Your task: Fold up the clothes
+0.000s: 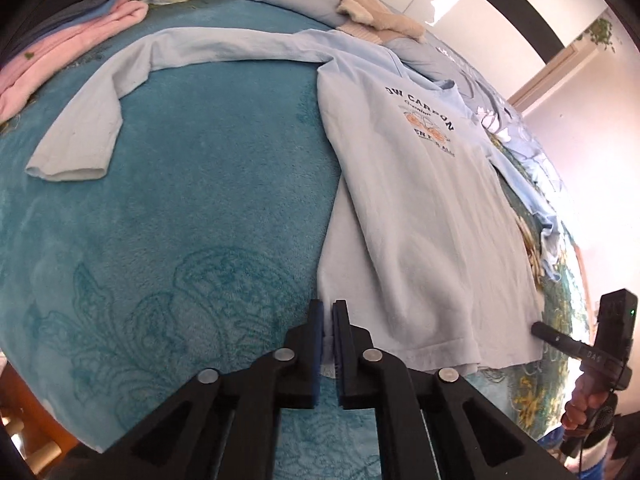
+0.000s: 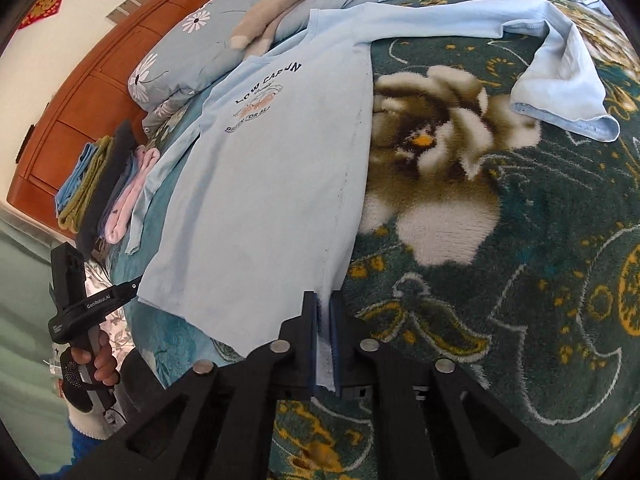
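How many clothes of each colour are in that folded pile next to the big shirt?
Folded pile in the right wrist view:
Blue: 1
Olive green: 1
Dark grey: 1
Pink: 1
Total: 4 that I can tell apart; more may be hidden between them.

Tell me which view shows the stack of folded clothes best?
The right wrist view: the stack of folded clothes shows separate blue, olive, dark and pink layers beside the shirt. The left wrist view catches only its pink and blue edge at the frame's rim.
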